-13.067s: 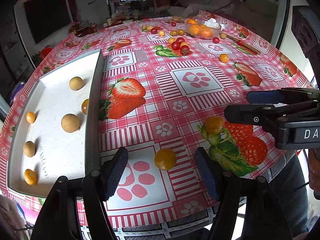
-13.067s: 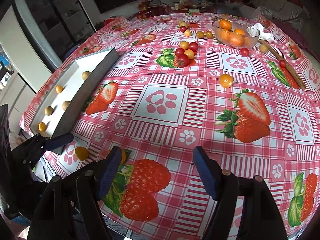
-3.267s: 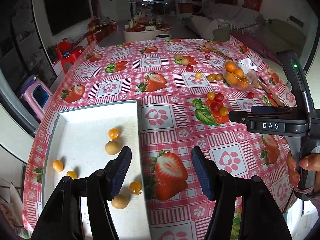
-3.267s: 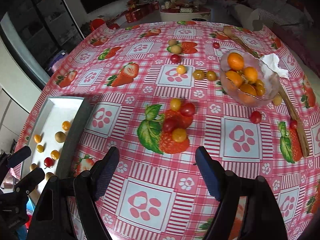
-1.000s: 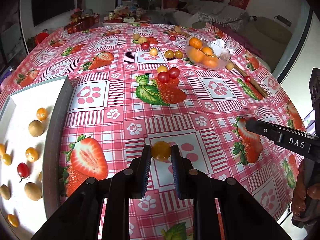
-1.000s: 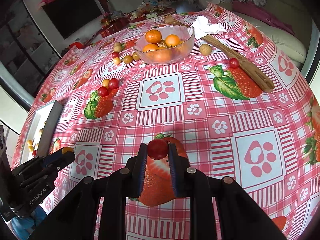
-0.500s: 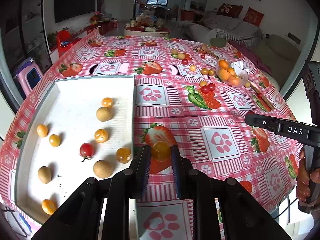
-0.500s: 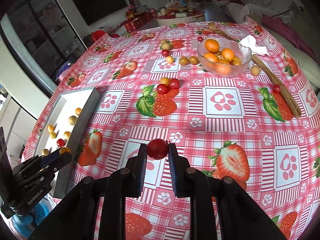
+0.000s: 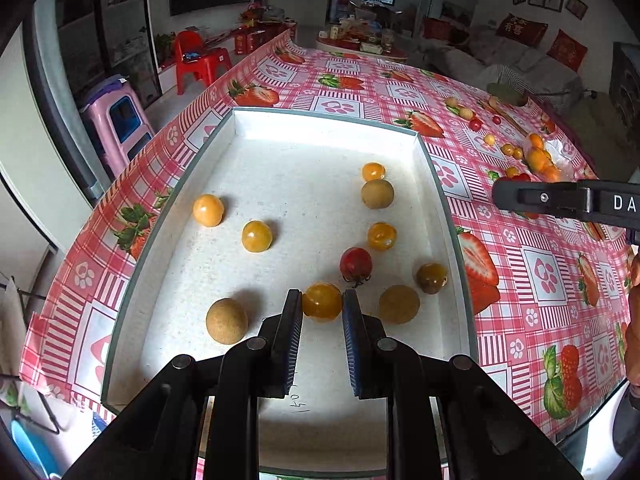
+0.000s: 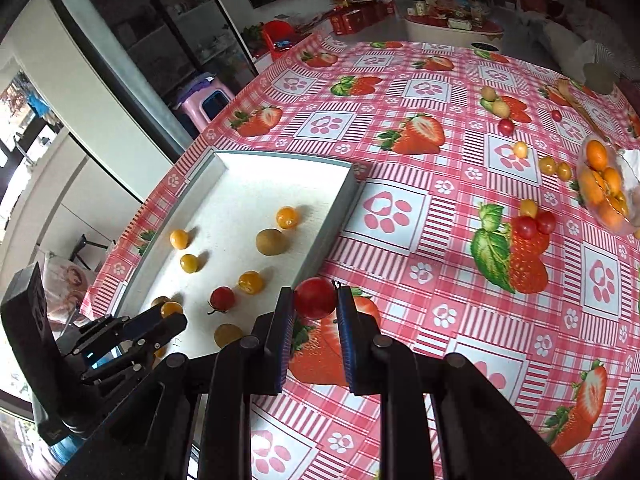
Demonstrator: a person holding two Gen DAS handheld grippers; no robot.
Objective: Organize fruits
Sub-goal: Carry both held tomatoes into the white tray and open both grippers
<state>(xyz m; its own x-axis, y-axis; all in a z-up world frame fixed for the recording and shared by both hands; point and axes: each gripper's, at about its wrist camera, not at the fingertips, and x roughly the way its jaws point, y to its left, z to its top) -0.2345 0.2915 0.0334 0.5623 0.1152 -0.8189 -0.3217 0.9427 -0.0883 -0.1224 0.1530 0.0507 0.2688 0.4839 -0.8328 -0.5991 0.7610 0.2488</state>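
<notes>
My left gripper [image 9: 321,307] is shut on a yellow cherry tomato [image 9: 322,301] and holds it over the near part of the white tray [image 9: 236,120]. Several yellow tomatoes, brown longans and one red tomato [image 9: 355,264] lie in the tray. My right gripper [image 10: 314,303] is shut on a red cherry tomato [image 10: 315,297], above the tablecloth just right of the tray's right wall [image 10: 332,216]. The left gripper also shows in the right wrist view [image 10: 168,314], over the tray's near end.
Loose tomatoes [image 10: 534,222] and longans [image 10: 494,102] lie on the strawberry tablecloth at the far right. A glass bowl of oranges [image 10: 604,194] stands at the right edge. A pink stool [image 9: 120,116] and a red chair [image 9: 200,60] stand beyond the table's left edge.
Both grippers have moved left toward the tray, each with its tomato. The left one is now over the tray; the right one is now beside the tray's right wall.
</notes>
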